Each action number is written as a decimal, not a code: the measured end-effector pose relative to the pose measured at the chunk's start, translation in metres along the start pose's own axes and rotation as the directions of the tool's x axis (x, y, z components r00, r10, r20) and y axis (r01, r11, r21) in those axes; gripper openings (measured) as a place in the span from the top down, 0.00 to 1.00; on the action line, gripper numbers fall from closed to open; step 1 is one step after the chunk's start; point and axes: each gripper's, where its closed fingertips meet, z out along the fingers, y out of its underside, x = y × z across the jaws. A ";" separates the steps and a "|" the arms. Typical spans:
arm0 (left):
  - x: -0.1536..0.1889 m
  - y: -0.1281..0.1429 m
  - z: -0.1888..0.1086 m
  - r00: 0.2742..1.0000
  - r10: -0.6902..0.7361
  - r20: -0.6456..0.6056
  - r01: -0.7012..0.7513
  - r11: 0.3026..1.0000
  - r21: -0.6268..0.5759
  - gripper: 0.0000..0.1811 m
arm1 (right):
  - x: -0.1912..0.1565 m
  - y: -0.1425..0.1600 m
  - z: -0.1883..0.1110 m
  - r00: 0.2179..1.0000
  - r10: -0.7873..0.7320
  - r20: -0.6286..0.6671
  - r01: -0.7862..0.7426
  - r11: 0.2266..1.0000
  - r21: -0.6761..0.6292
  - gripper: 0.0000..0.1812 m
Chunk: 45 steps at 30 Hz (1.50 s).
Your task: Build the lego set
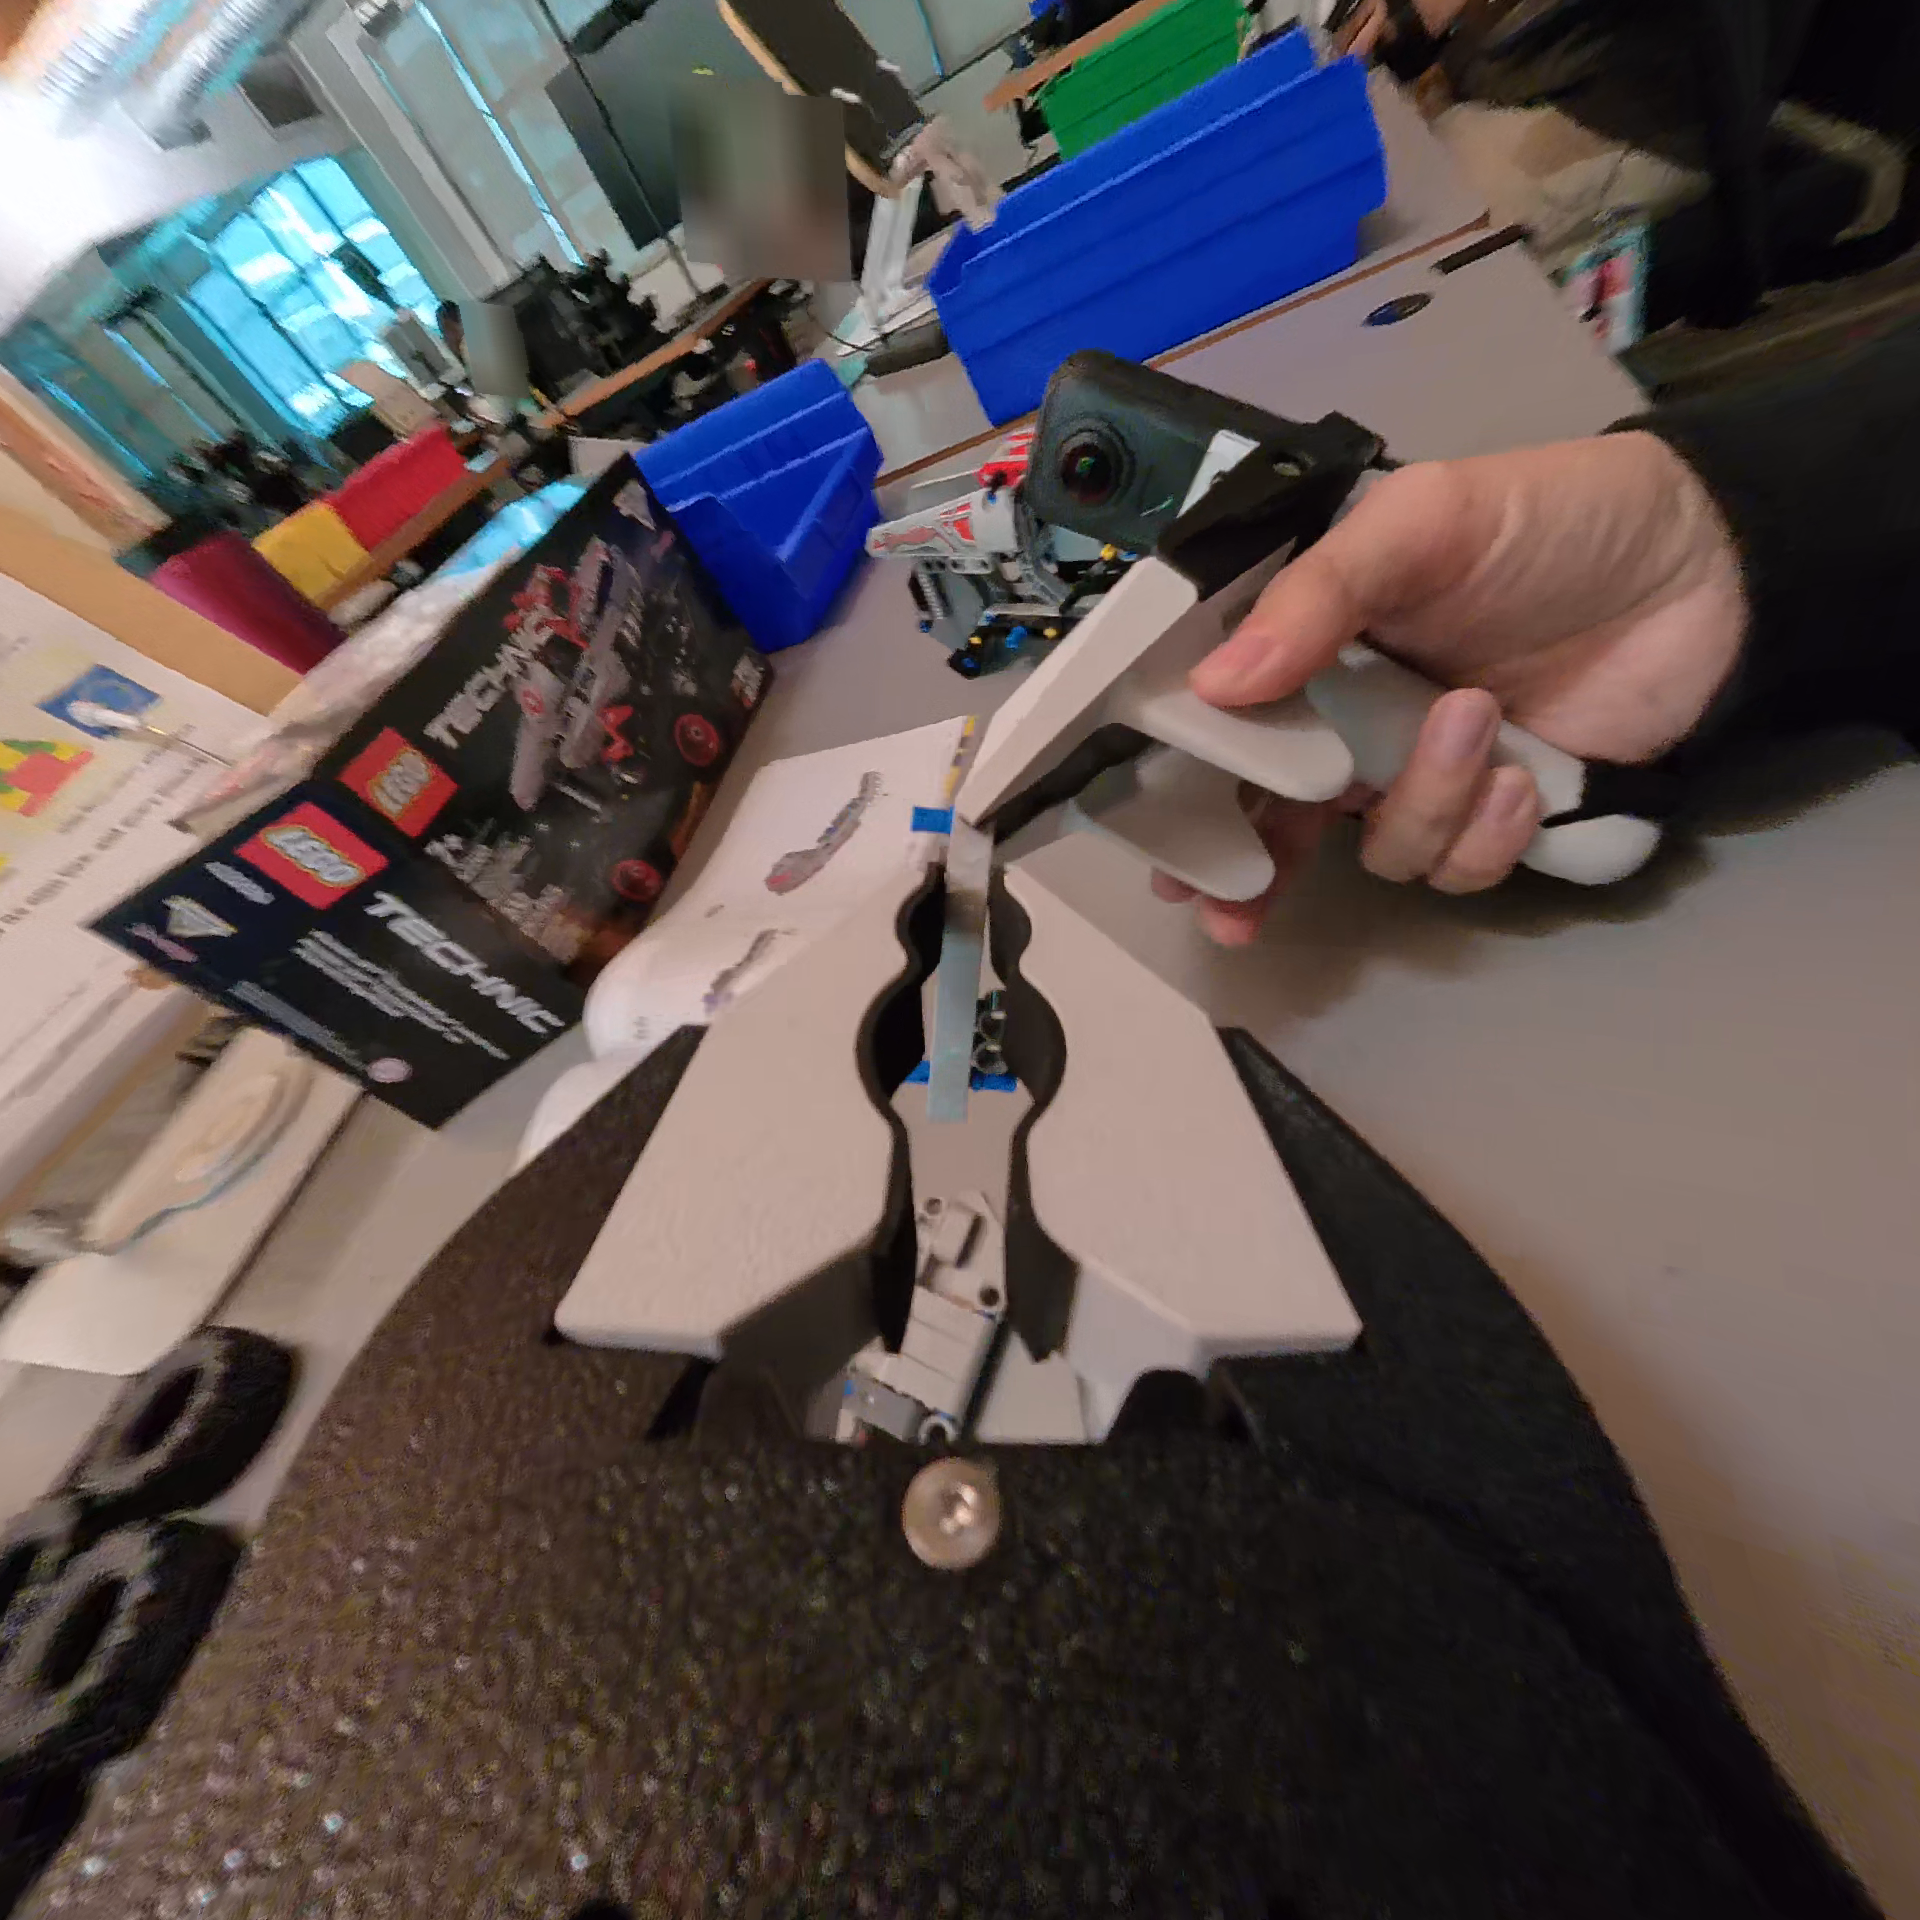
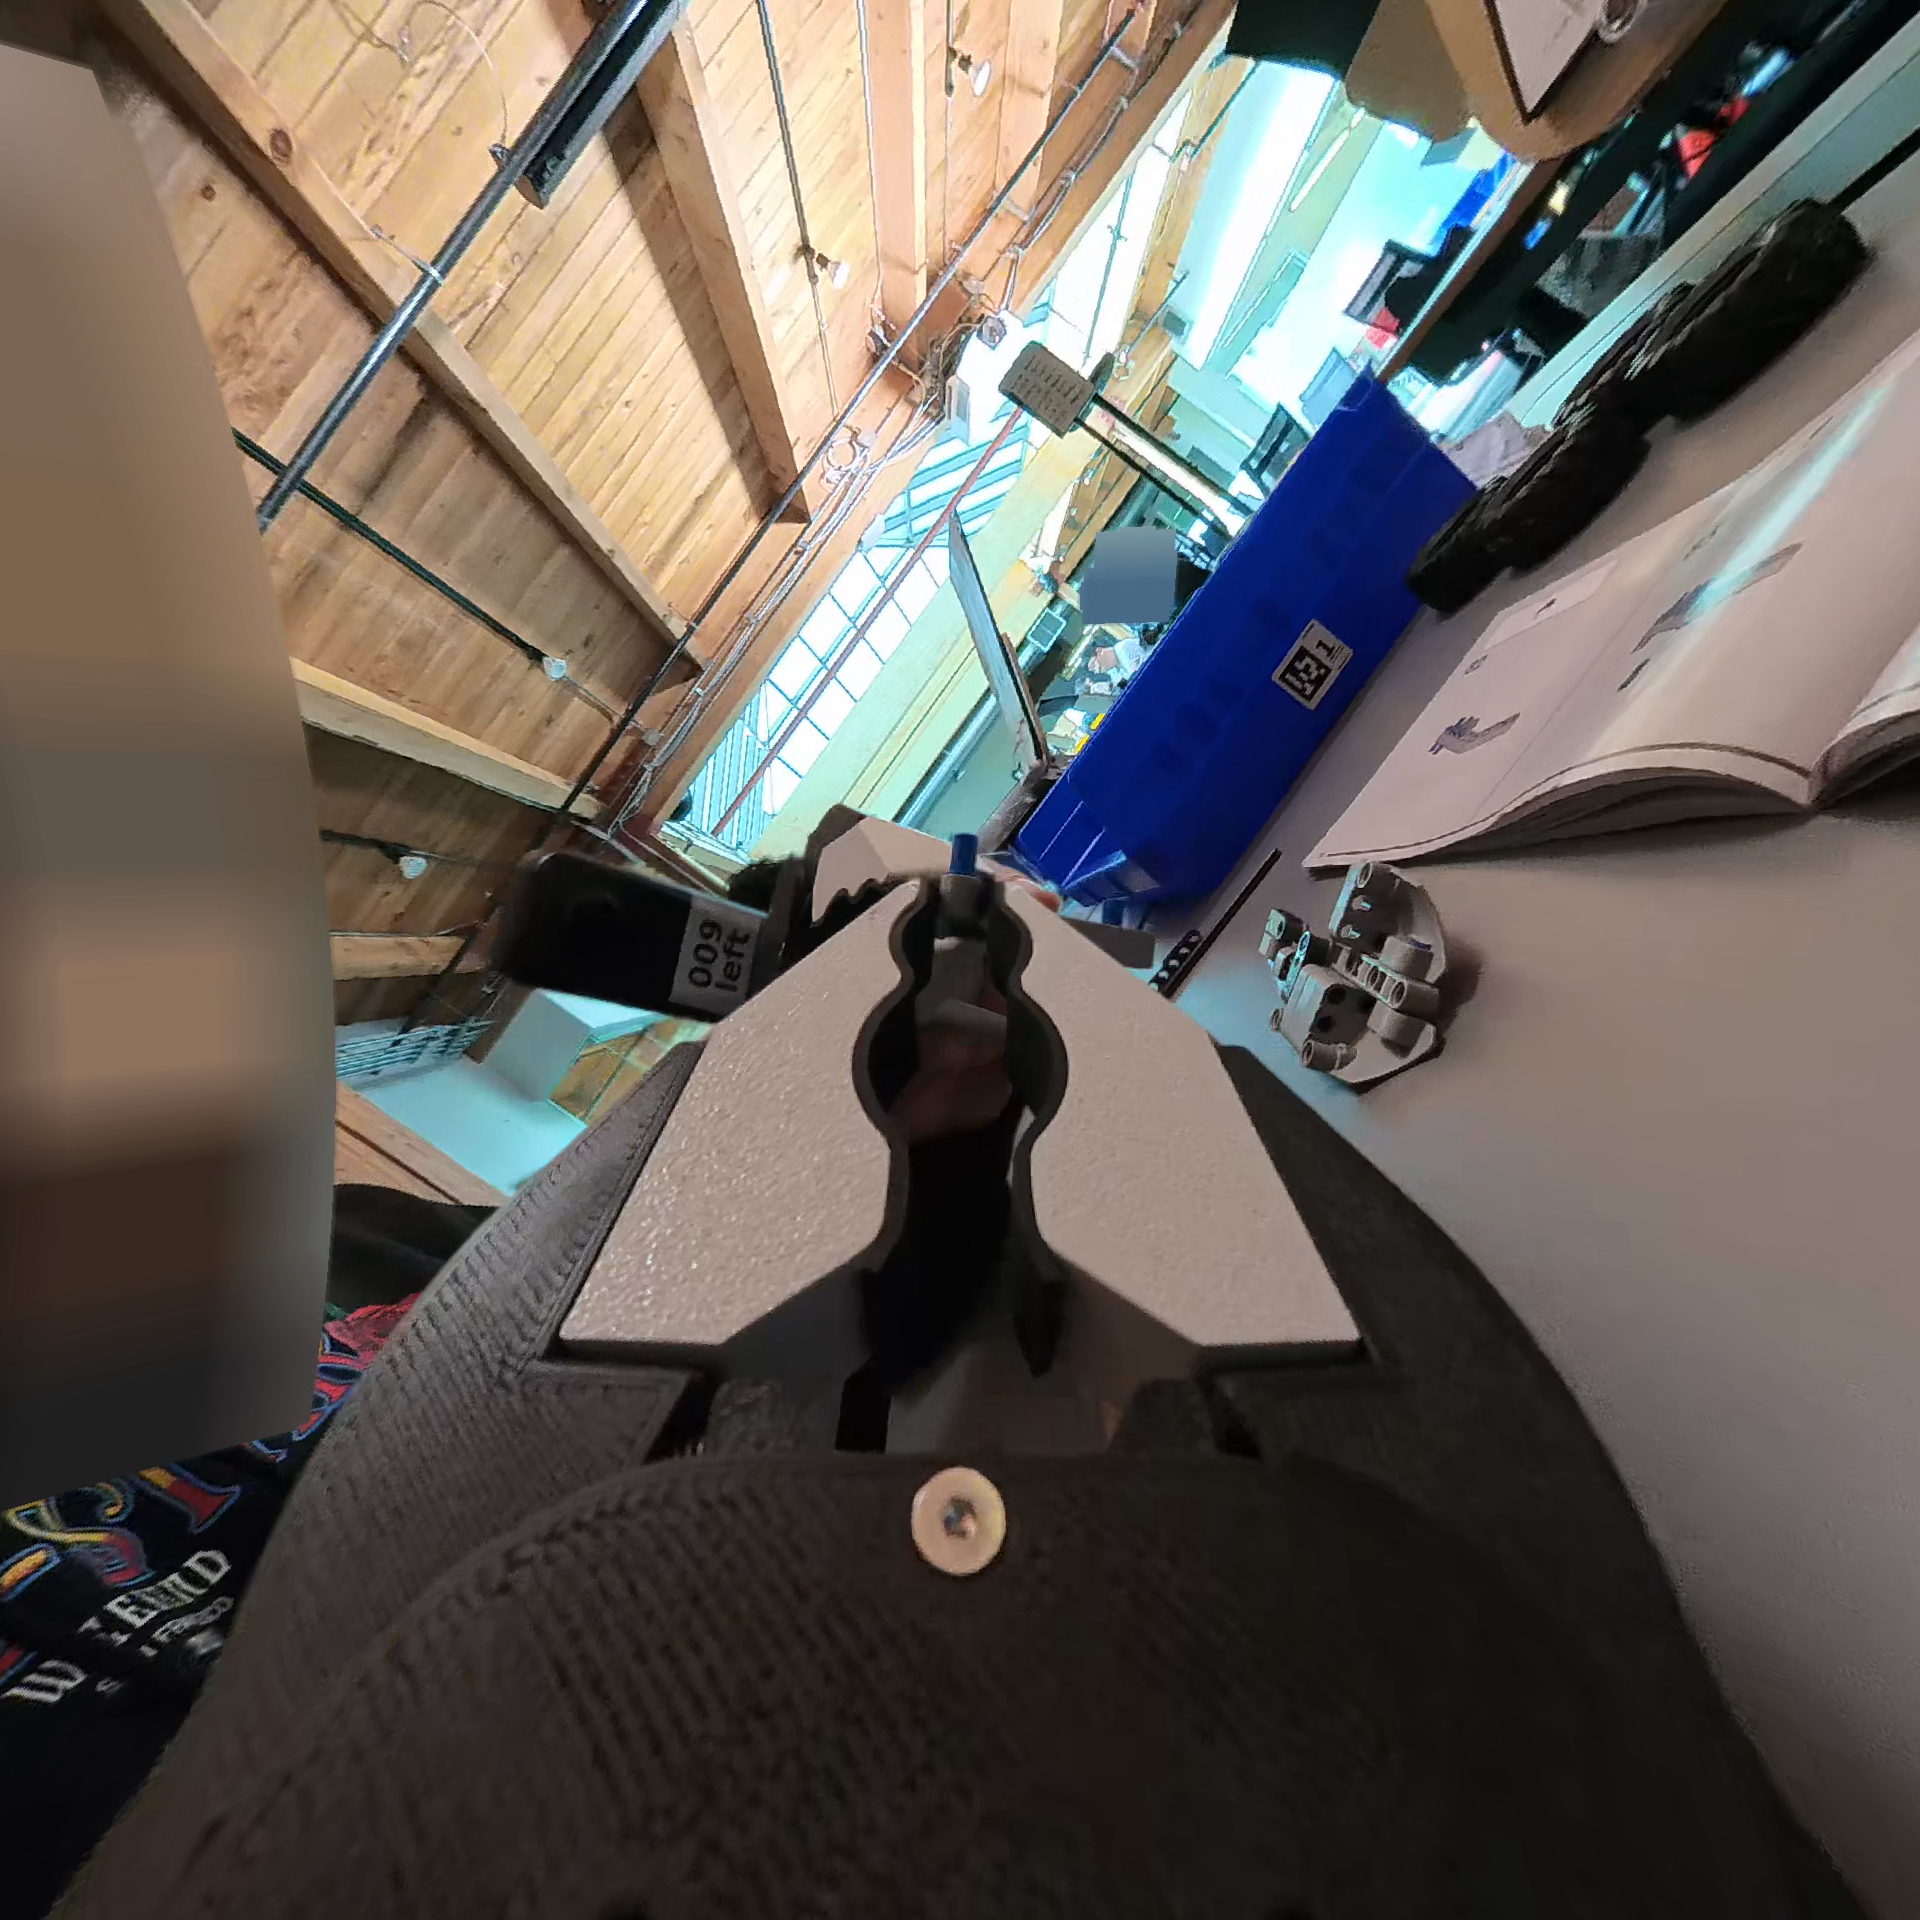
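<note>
Left gripper (image 1: 961,914): jaws closing on a small grey Technic sub-assembly (image 1: 951,1288), which is sitting deep in the throat between the fingers, with a thin grey beam (image 1: 958,997) rising from it toward the tips; holding it this deep is, by my judgement, keeping the piece steady against a push from the other tool. Right gripper (image 1: 971,805): reaching in from the right in a person's hand (image 1: 1507,644), its fingertips meeting the top end of that beam; in its own view its jaws are pinching a small grey connector with a blue pin (image 2: 964,894) at the very tips, probably so the pin is standing proud and free to be pressed home. Both tools are being held up off the table (image 1: 1558,1143), most likely to line up the mating holes. Instruction booklet (image 2: 1662,686): lying open on the table near the work, for checking the step. Partly built model (image 1: 977,571): standing farther back beside a blue bin (image 1: 769,499). Set box (image 1: 499,790): propped at the left. Black tyres (image 2: 1538,499): lying beyond the booklet, not yet fitted. A separate light-grey sub-assembly (image 2: 1351,977): waiting on the table
</note>
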 end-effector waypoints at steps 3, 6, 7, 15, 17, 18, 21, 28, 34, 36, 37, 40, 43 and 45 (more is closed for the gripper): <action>0.004 0.004 -0.006 0.969 -0.199 -0.146 0.203 0.979 0.012 0.97 | 0.000 0.002 0.000 0.999 -0.041 -0.014 0.041 0.999 -0.032 0.96; 0.004 0.004 -0.015 0.865 -0.410 -0.290 0.430 0.903 0.006 0.97 | 0.003 0.016 0.002 0.965 -0.239 -0.110 0.221 0.962 -0.159 0.88; 0.005 0.004 -0.019 0.818 -0.467 -0.337 0.493 0.870 -0.008 0.97 | 0.006 0.020 0.002 0.927 -0.338 -0.162 0.301 0.929 -0.213 0.82; 0.029 0.018 -0.031 0.456 -0.713 -0.533 0.716 0.649 -0.257 0.97 | -0.006 0.016 -0.007 0.148 -0.988 -0.053 0.856 0.155 -0.493 0.83; 0.040 0.014 -0.035 0.369 -0.723 -0.583 0.721 0.619 -0.311 0.97 | -0.002 0.032 -0.011 0.023 -0.994 0.104 0.848 -0.035 -0.528 0.85; 0.042 0.015 -0.034 0.355 -0.736 -0.577 0.727 0.605 -0.325 0.97 | 0.002 0.039 -0.014 -0.006 -0.985 0.172 0.836 -0.099 -0.540 0.87; 0.052 0.018 -0.039 0.303 -0.747 -0.591 0.706 0.593 -0.387 0.97 | 0.005 0.054 -0.018 -0.079 -0.950 0.302 0.822 -0.234 -0.519 0.92; 0.063 0.029 -0.037 0.277 -0.777 -0.565 0.689 0.570 -0.447 0.97 | 0.008 0.071 -0.015 -0.162 -0.906 0.390 0.810 -0.348 -0.473 0.95; 0.062 0.040 -0.035 0.437 -0.739 -0.514 0.620 0.661 -0.424 0.96 | 0.021 0.072 -0.016 -0.103 -0.945 0.312 0.789 -0.269 -0.552 0.97; 0.063 0.044 -0.034 0.472 -0.731 -0.492 0.603 0.675 -0.425 0.96 | 0.027 0.071 -0.018 -0.065 -0.957 0.281 0.776 -0.226 -0.589 0.97; 0.063 0.045 -0.034 0.473 -0.734 -0.487 0.602 0.673 -0.429 0.96 | 0.029 0.072 -0.018 -0.047 -0.960 0.276 0.774 -0.209 -0.597 0.97; 0.064 0.045 -0.035 0.434 -0.762 -0.481 0.622 0.639 -0.452 0.97 | 0.031 0.073 -0.017 -0.046 -0.960 0.276 0.785 -0.206 -0.584 0.97; 0.065 0.039 -0.039 0.381 -0.772 -0.509 0.642 0.617 -0.456 0.97 | 0.033 0.069 -0.019 -0.119 -0.953 0.280 0.779 -0.264 -0.568 0.91; 0.066 0.033 -0.042 0.335 -0.777 -0.533 0.663 0.597 -0.452 0.97 | 0.033 0.065 -0.021 -0.176 -0.942 0.286 0.773 -0.313 -0.552 0.93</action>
